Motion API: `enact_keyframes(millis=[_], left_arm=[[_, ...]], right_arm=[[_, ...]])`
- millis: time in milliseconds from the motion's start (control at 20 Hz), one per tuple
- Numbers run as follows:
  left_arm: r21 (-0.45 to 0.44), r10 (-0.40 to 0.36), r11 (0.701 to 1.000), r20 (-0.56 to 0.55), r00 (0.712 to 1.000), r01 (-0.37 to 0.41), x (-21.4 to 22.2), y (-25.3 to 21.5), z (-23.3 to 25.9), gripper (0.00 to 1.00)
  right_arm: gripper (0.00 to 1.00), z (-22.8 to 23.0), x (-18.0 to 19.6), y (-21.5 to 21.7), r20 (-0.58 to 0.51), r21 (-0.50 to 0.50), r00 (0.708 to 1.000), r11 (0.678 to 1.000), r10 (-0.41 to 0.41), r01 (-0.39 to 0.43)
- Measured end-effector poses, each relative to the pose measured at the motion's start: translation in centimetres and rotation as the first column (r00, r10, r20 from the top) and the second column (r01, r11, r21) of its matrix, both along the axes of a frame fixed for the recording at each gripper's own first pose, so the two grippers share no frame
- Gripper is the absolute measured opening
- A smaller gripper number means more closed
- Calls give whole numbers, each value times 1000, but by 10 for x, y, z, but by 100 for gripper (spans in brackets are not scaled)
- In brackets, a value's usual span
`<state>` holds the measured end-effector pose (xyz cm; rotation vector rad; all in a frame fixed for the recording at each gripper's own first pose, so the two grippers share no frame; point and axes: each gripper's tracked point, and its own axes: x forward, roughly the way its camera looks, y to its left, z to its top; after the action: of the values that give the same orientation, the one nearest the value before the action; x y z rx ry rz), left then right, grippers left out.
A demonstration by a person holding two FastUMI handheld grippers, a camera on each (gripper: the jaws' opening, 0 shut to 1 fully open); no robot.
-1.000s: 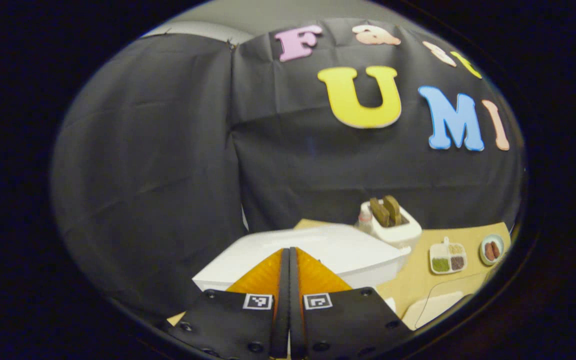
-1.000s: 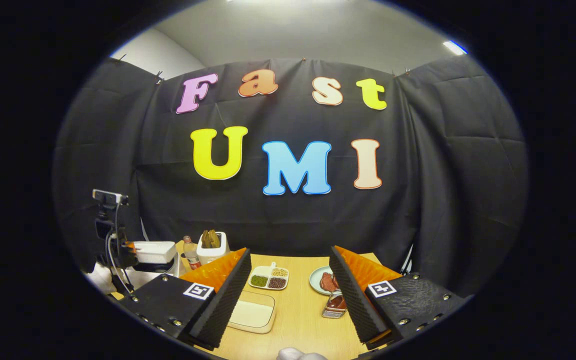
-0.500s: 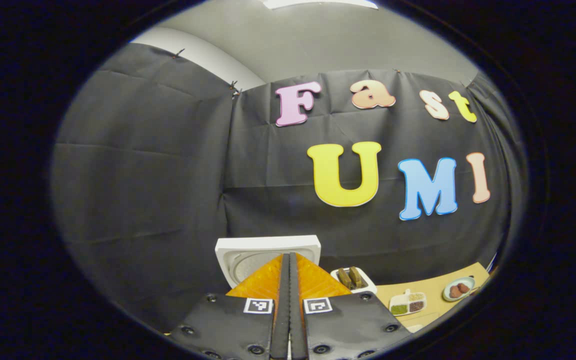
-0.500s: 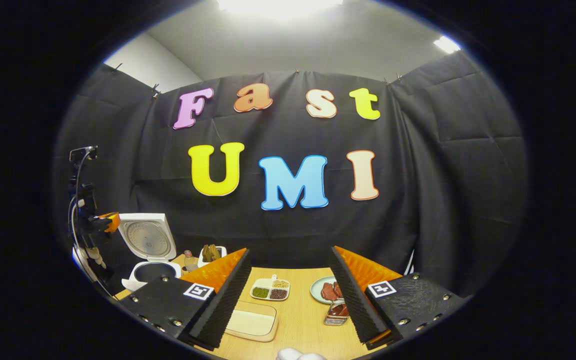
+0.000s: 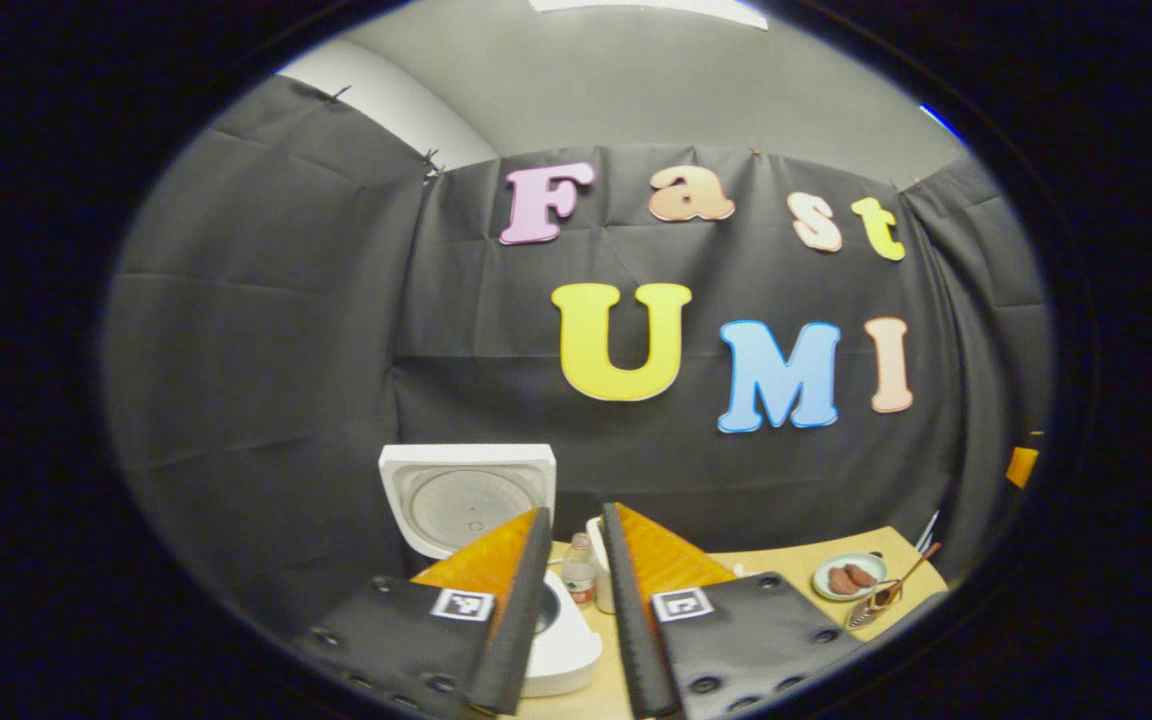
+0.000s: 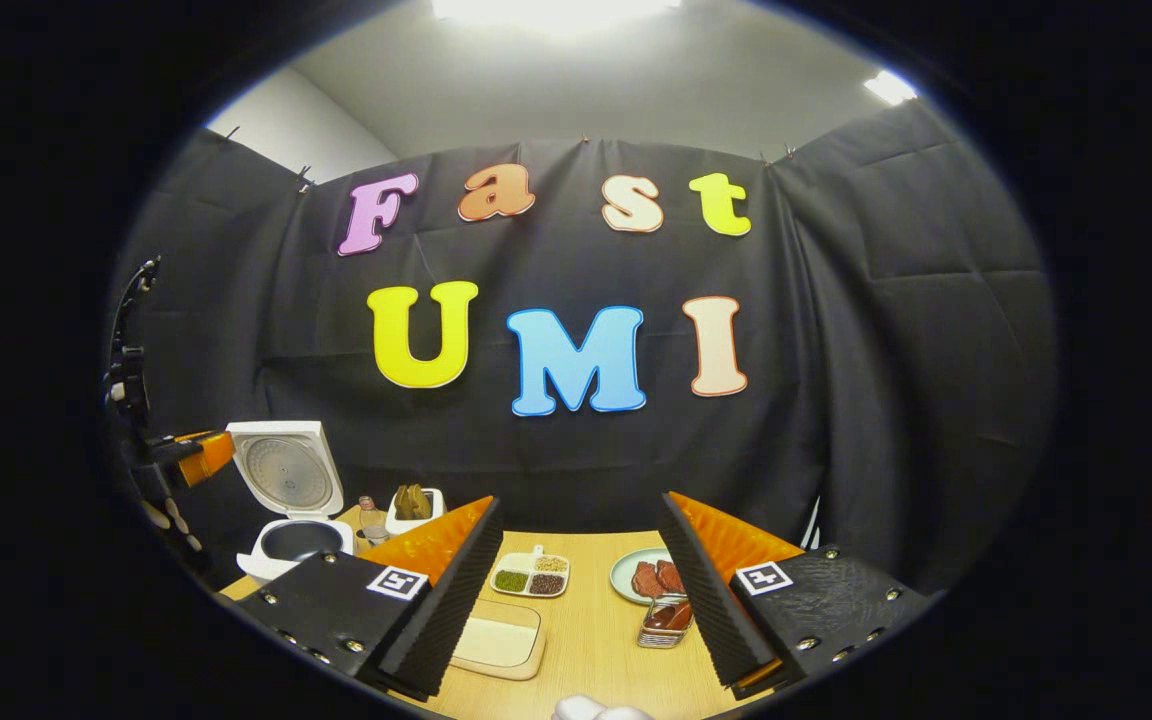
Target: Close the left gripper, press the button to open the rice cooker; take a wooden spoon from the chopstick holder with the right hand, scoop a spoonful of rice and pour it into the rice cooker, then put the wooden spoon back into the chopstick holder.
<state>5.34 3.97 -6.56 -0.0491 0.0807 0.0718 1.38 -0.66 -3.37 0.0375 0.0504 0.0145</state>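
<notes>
The white rice cooker (image 6: 298,540) stands at the table's left with its lid (image 6: 286,470) raised and the dark pot showing. In the left gripper view the lid (image 5: 466,498) is just beyond my left gripper (image 5: 576,515), which is open by a narrow gap and holds nothing. In the right gripper view, the left gripper (image 6: 191,460) hangs left of the lid. The white chopstick holder (image 6: 414,505) with wooden spoons stands right of the cooker. My right gripper (image 6: 581,510) is wide open and empty above the table's middle. A shallow cream tray (image 6: 496,640) lies under its left finger.
A small bottle (image 6: 368,515) stands between cooker and holder. On the wooden table (image 6: 596,650) lie a divided dish of grains (image 6: 531,577), a plate of meat (image 6: 651,577) and a small metal dish (image 6: 664,620). The booth's black cloth closes the back and sides.
The cooker's lid has swung up from shut to fully raised. My left gripper has lifted and backed off from it, and its fingers have parted slightly. The right gripper has barely moved.
</notes>
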Motion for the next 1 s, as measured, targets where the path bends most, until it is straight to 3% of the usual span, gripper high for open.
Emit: enact_keyframes(millis=[350, 700, 1000], left_arm=[[27, -38, 999, 60, 998, 36, -19, -20, 15, 97], [34, -82, 996, 64, 995, 80, -26, -38, 19, 97], [52, -102, 994, 82, 991, 98, -31, -53, 19, 97]], right_arm=[[96, -2, -5, -14, 5, -15, 1000, 999, -30, 30], [96, -18, -2, -30, 2, -1, 997, 997, -72, 72], [96, -99, 8, -64, -101, 110, 984, 982, -145, 156]])
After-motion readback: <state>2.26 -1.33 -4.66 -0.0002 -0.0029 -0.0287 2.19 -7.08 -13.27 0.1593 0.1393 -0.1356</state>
